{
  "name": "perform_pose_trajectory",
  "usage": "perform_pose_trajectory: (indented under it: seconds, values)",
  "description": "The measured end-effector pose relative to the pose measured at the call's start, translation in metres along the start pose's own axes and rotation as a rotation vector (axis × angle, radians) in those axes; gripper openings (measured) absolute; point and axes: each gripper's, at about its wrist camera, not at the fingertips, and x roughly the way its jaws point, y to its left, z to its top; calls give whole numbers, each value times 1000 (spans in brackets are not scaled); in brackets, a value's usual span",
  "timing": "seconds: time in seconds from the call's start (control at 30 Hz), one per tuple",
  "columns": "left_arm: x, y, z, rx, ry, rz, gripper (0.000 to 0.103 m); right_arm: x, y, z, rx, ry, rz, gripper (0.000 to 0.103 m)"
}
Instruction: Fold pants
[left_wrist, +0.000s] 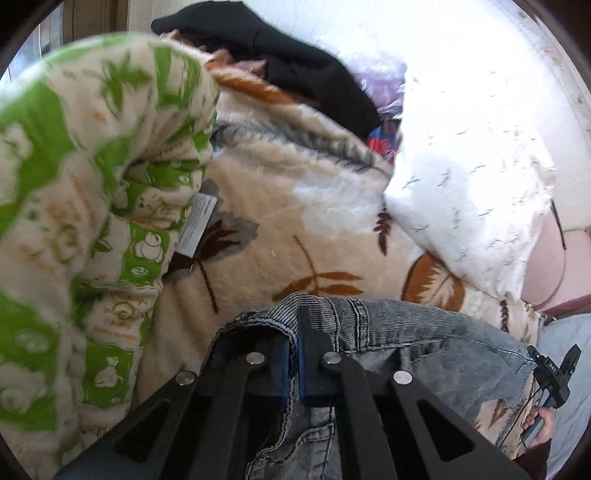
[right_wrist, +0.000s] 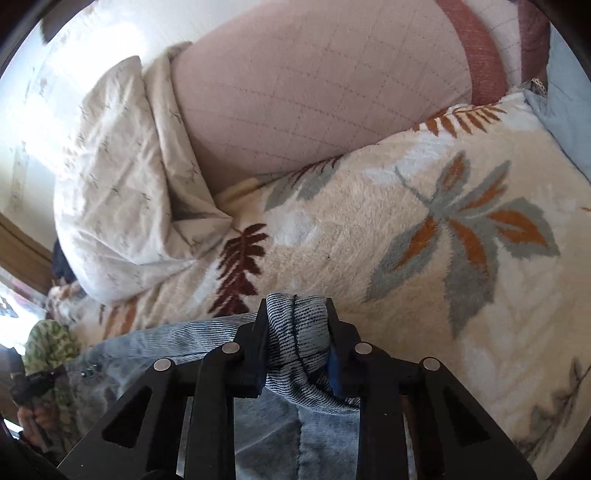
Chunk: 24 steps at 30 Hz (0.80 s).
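We see the left hand-held gripper (left_wrist: 293, 332) clamped tight on a thin edge of the faded blue denim pants (left_wrist: 406, 339), near a stitched seam. The right hand-held gripper (right_wrist: 293, 325) pinches a thick bunched fold of the same pants (right_wrist: 295, 325). The pants lie on the cream fleece blanket with leaf print (right_wrist: 424, 258). Beyond the pants we note a white pillow (left_wrist: 461, 184); left of them, a green-and-cream patterned blanket (left_wrist: 74, 184); farther off, a black garment (left_wrist: 295, 62).
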Motion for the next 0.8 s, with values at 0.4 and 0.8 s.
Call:
perform_pose_trajectory:
  seconds: [0.4,0.8]
  values:
    - [-101,19,-38,29,-102,-176,4,-112,15,-42,60,-181,169,23]
    - [-183,72,-157,94,-70,-227,5,-235,-23,-170,103,-227,194,23]
